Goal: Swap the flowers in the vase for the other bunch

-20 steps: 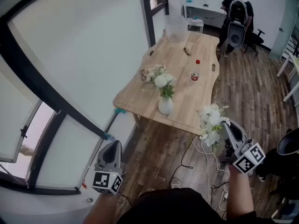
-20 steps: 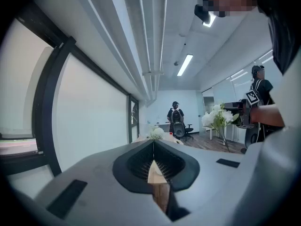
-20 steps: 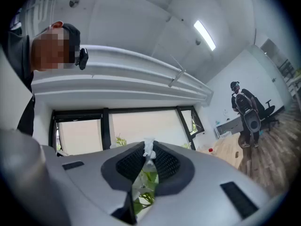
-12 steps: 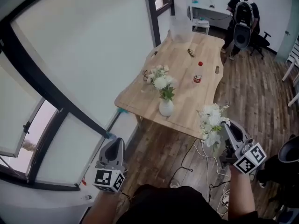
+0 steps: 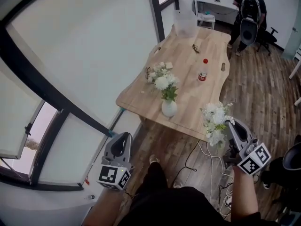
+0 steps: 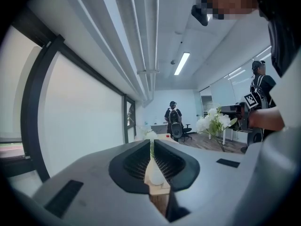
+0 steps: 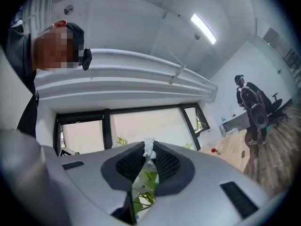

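A white vase [image 5: 169, 108] with white flowers [image 5: 163, 82] stands near the front edge of the wooden table [image 5: 188, 98]. More pale blooms [image 5: 157, 69] show just behind it; I cannot tell whether they lie on the table. My right gripper [image 5: 231, 124] is shut on the stems of another white bunch [image 5: 214, 122], held over the floor right of the table corner. In the right gripper view the jaws [image 7: 146, 160] pinch stems and leaves [image 7: 142, 185]. My left gripper [image 5: 123, 138] is shut and empty, low at the left. The vase [image 6: 154, 174] shows far beyond its jaws [image 6: 153, 150].
On the table stand a red-capped bottle [image 5: 203, 71] and a clear plastic box [image 5: 185, 23]. A person with a backpack [image 5: 249, 14] stands beyond the table's far end. Cables [image 5: 206, 158] trail on the wooden floor. A large window wall [image 5: 80, 55] runs along the left.
The view has drifted toward the table, and a foot now shows on the floor below it. Both grippers keep their places in the view, the right still holding the bunch.
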Action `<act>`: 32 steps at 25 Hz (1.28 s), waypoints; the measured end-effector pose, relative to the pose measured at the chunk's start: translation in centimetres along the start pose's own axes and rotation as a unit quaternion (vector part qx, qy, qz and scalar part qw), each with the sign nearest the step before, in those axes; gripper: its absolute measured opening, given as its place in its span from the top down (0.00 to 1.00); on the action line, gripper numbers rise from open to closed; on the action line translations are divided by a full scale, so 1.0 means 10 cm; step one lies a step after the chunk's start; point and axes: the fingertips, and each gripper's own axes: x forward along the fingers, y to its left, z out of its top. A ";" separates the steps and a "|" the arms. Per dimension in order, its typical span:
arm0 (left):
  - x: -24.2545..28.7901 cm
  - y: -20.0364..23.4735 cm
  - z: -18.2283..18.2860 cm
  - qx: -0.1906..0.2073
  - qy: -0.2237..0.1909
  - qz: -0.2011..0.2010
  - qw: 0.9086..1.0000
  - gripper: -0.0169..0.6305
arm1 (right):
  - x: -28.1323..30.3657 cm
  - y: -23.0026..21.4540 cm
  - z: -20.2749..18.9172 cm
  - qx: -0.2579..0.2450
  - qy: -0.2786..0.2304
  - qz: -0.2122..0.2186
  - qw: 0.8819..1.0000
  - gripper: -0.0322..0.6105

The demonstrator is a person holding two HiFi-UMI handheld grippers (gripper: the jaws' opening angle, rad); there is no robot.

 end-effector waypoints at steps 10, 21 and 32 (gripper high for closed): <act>0.79 0.32 0.01 -0.009 -0.022 -0.052 0.998 0.96 | 0.47 -0.30 -0.04 -0.005 0.006 -0.041 0.999 0.84; 1.64 0.76 -0.03 -0.010 -0.034 -0.149 0.988 0.96 | 1.34 -0.58 -0.11 -0.017 0.017 -0.101 0.995 0.84; 2.29 0.90 -0.13 -0.038 -0.038 -0.280 0.958 0.85 | 1.93 -0.74 0.00 -0.048 0.011 -0.195 0.980 0.84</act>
